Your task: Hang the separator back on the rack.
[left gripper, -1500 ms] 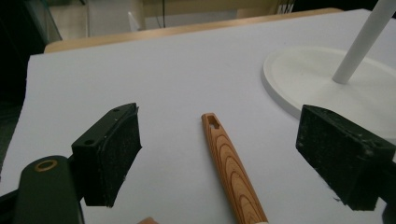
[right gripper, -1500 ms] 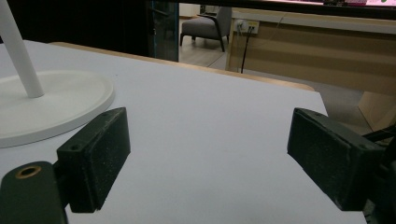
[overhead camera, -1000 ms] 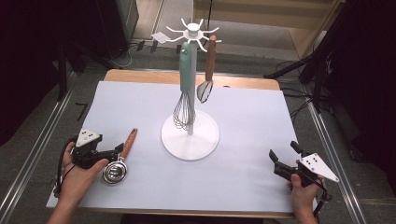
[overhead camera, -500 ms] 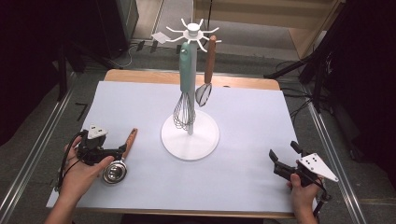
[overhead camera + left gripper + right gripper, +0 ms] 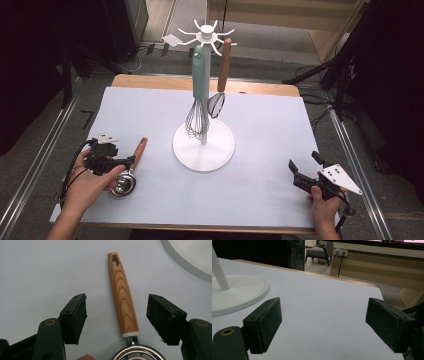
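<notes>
A small metal scoop (image 5: 123, 184) with a wooden handle (image 5: 123, 302) lies flat on the white table at the left front. My left gripper (image 5: 129, 161) hangs over it with a jaw on each side of the handle (image 5: 139, 149). Its jaws have just been closing, and a gap still shows between each pad (image 5: 76, 315) and the wood. My right gripper (image 5: 303, 163) rests near the front right edge, open, with bare table between its pads (image 5: 268, 320).
A white utensil stand (image 5: 220, 150) rises mid-table, its round base (image 5: 249, 293) to the left of the right gripper. A teal-handled whisk (image 5: 197, 117) and a brown-handled utensil (image 5: 223, 65) hang from its hooks. Dark floor and cables surround the table.
The left hand has shifted slightly at the scoop's handle, and its gripper sits closer over it. The right gripper has stayed put.
</notes>
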The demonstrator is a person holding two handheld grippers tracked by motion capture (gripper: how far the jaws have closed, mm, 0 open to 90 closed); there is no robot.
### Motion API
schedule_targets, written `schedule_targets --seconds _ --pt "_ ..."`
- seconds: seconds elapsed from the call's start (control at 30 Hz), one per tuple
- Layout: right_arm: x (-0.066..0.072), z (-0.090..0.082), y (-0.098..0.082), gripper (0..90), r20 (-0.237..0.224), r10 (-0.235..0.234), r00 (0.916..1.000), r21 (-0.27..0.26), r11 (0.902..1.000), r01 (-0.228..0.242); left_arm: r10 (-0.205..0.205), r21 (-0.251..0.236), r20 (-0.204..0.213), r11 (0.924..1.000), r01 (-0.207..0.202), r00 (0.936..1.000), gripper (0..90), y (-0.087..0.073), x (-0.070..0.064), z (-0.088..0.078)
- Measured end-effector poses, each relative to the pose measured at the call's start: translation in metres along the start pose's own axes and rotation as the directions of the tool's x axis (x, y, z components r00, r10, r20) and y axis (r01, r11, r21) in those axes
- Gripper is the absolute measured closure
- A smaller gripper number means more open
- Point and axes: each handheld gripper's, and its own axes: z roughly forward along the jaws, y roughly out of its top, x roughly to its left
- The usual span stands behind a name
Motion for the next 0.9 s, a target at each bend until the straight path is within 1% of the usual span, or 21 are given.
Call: schedule_targets --seconds 0.07,0.13,0.27,0.37,0.53,0.6,0.77,0.8,0.87,0.9 --pt "0.000 0.000 0.000 14.2 -0.002 0.000 1.0000 -0.003 1.0000 0.000 -0.009 0.023 -0.003 0.9997 0.009 1.0000 34.7 0.000 -0.001 0.003" --pt "-0.001 -0.001 0.000 14.2 -0.002 0.001 1.0000 -0.006 1.0000 -0.001 -0.013 0.039 0.003 0.9992 0.013 0.9999 36.6 0.001 -0.001 0.005" --pt "0.000 0.000 0.000 14.2 -0.001 -0.003 1.0000 -0.004 1.0000 0.003 -0.037 0.067 0.018 0.9971 0.036 0.9992 38.4 0.003 -0.002 0.007" --pt "0.000 0.000 0.000 14.2 -0.002 -0.012 0.9999 -0.003 0.9999 0.012 -0.054 0.096 0.034 0.9941 0.050 0.9980 42.0 0.006 -0.002 0.007" --pt "0.000 0.000 0.000 14.2 0.001 -0.007 1.0000 -0.001 1.0000 0.007 -0.063 0.132 0.051 0.9896 0.056 0.9967 46.6 0.008 -0.001 0.009" --pt "0.000 0.000 0.000 14.2 0.001 -0.007 1.0000 -0.001 1.0000 0.007 -0.070 0.159 0.068 0.9856 0.058 0.9953 51.0 0.009 -0.001 0.011" --pt "0.000 0.000 0.000 14.3 0.001 -0.007 1.0000 -0.001 1.0000 0.007 -0.086 0.197 0.074 0.9779 0.070 0.9936 56.7 0.012 -0.003 0.015" --pt "0.000 0.000 0.000 14.3 0.001 -0.005 1.0000 0.000 1.0000 0.005 -0.083 0.209 0.079 0.9759 0.064 0.9934 57.9 0.013 -0.003 0.015" --pt "0.000 0.000 0.000 14.3 0.003 -0.006 1.0000 -0.002 1.0000 0.006 -0.087 0.220 0.086 0.9732 0.067 0.9924 59.7 0.013 -0.003 0.017" --pt "0.000 0.000 0.000 14.3 0.003 -0.004 1.0000 -0.001 1.0000 0.004 -0.095 0.224 0.086 0.9718 0.074 0.9917 59.9 0.014 -0.003 0.019"
